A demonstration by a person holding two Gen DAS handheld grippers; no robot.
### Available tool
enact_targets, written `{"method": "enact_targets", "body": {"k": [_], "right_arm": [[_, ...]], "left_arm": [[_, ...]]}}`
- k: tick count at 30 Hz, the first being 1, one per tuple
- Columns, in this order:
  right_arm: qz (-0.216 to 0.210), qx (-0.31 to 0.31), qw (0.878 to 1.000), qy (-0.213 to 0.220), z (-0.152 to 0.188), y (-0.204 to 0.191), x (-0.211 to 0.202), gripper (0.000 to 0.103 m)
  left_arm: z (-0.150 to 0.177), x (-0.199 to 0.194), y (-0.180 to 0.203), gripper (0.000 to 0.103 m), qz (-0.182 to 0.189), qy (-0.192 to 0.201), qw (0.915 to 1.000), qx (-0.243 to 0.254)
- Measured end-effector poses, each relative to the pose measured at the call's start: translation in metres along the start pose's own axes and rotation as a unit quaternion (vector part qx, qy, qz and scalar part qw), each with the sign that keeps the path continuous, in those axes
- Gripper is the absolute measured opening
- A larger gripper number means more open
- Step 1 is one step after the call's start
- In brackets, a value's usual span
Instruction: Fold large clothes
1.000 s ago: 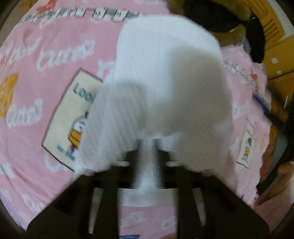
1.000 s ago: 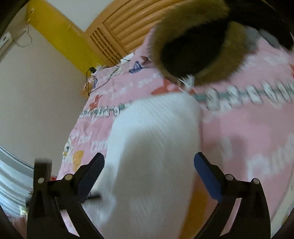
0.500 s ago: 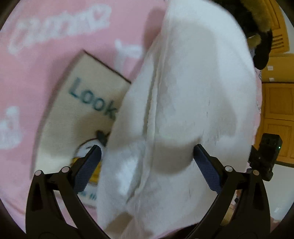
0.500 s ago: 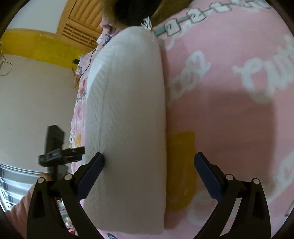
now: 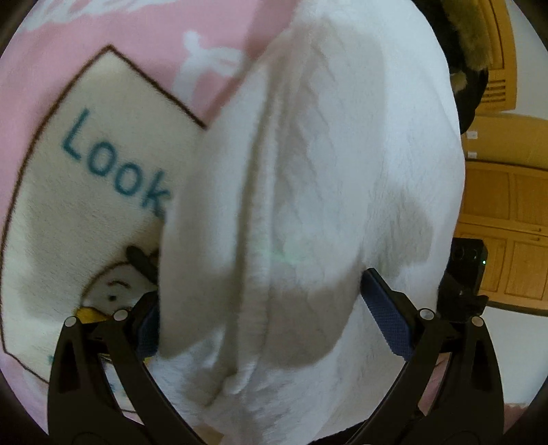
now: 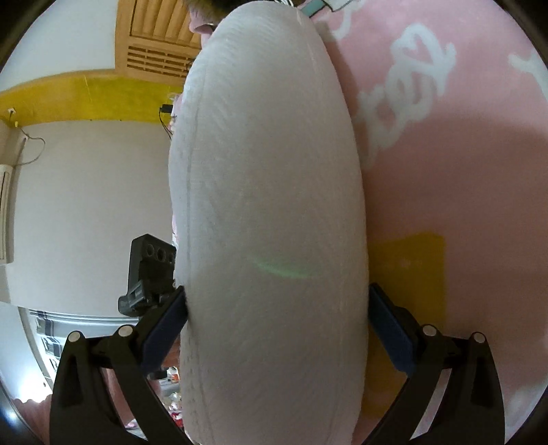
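Note:
A white knitted garment (image 5: pixel 308 205) lies folded into a long bundle on the pink printed blanket (image 5: pixel 137 30). My left gripper (image 5: pixel 267 321) is open wide just over its near end. The cloth bulges between the fingers and hides most of the left pad; nothing is gripped. In the right wrist view the same garment (image 6: pixel 267 205) runs away from me as a smooth roll. My right gripper (image 6: pixel 279 321) is open around it, its blue pads (image 6: pixel 390 325) at the bundle's two sides.
A cream patch reading "Look" (image 5: pixel 85 171) lies left of the garment. A dark furry thing (image 5: pixel 469 51) sits at the far end. Wooden cabinet doors (image 5: pixel 507 239) stand beyond the bed edge. The other gripper's body (image 6: pixel 147 274) shows beside the roll, and a yellow patch (image 6: pixel 411 274) is on the blanket.
My left gripper let go of the white cloth and opened wide. Both grippers sank toward the bed, and the garment now rests on the blanket and fills both views.

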State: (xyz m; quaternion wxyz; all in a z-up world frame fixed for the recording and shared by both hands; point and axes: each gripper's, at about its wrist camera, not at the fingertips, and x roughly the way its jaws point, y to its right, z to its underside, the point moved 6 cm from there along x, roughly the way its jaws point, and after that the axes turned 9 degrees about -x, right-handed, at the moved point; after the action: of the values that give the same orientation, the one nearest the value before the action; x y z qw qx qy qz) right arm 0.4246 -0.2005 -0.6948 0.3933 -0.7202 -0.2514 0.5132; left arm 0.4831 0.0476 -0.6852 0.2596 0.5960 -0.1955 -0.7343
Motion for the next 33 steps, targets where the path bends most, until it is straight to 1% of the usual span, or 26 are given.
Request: {"method": "enact_targets", "body": {"k": [1,2,3,4,5,7,10,14,17,20,21,24,26,27,28,29,31,32,33], "right_arm": [[0.006,-0.001,1.0,0.004,-0.001,-0.001,0.002,0.096],[0.018,-0.003,1.0,0.012,-0.001,-0.005,0.003,0.095],[0.029,-0.002,0.999,0.016,0.001,-0.007,0.003,0.093],[0.034,0.008,0.999,0.023,0.002,-0.01,0.002,0.089],[0.034,0.012,0.999,0.026,0.002,-0.013,0.001,0.085],[0.039,0.012,0.999,0.025,0.003,-0.021,-0.003,0.077],[0.018,0.02,0.999,0.03,0.004,-0.034,-0.01,0.071],[-0.025,0.029,0.999,0.038,0.0,-0.052,-0.018,0.069],[-0.044,0.024,0.998,0.037,-0.002,-0.07,-0.025,0.067],[-0.058,-0.012,0.998,0.036,-0.004,-0.102,-0.035,0.066],[-0.066,-0.024,0.997,0.037,-0.005,-0.116,-0.039,0.066],[-0.071,-0.068,0.995,0.031,-0.011,-0.154,-0.044,0.066],[-0.079,-0.113,0.99,0.016,-0.016,-0.194,-0.04,0.066],[-0.085,-0.128,0.988,0.009,-0.015,-0.204,-0.044,0.066],[-0.1,-0.147,0.984,-0.003,-0.016,-0.229,-0.035,0.066],[-0.108,-0.161,0.981,-0.012,-0.018,-0.249,-0.024,0.066],[-0.132,-0.197,0.971,-0.038,-0.018,-0.295,0.006,0.066],[-0.143,-0.21,0.966,-0.051,-0.01,-0.312,0.016,0.066],[-0.157,-0.227,0.959,-0.067,-0.004,-0.335,0.035,0.066]], "left_arm": [[0.004,0.003,0.004,0.089,0.001,-0.002,1.0,0.009],[0.008,0.004,0.01,0.076,0.001,-0.002,0.9999,0.014],[0.01,0.001,0.015,0.069,0.007,0.005,0.9999,0.012],[0.013,-0.002,0.016,0.058,0.005,0.013,0.9999,0.009],[0.015,-0.005,0.015,0.049,0.007,0.017,0.9998,0.005],[0.021,-0.012,0.016,0.044,0.015,0.026,0.9995,-0.005],[0.03,-0.02,0.027,0.041,0.012,0.039,0.9992,0.002],[0.046,-0.029,0.047,0.04,0.045,0.054,0.9975,-0.002],[0.057,-0.043,0.054,0.04,0.064,0.071,0.9954,-0.006],[0.072,-0.065,0.055,0.04,0.087,0.086,0.9925,-0.006],[0.077,-0.081,0.048,0.04,0.094,0.092,0.9913,-0.007],[0.089,-0.119,0.048,0.04,0.112,0.122,0.9861,-0.017],[0.1,-0.155,0.042,0.039,0.117,0.153,0.9811,-0.024],[0.107,-0.175,0.038,0.039,0.116,0.172,0.978,-0.025],[0.112,-0.19,0.033,0.039,0.112,0.187,0.9758,-0.024],[0.12,-0.218,0.022,0.039,0.108,0.213,0.9708,-0.028],[0.132,-0.258,0.002,0.039,0.098,0.251,0.9622,-0.041],[0.14,-0.285,-0.016,0.038,0.086,0.278,0.955,-0.056],[0.146,-0.309,-0.031,0.038,0.071,0.302,0.9484,-0.066]]}}
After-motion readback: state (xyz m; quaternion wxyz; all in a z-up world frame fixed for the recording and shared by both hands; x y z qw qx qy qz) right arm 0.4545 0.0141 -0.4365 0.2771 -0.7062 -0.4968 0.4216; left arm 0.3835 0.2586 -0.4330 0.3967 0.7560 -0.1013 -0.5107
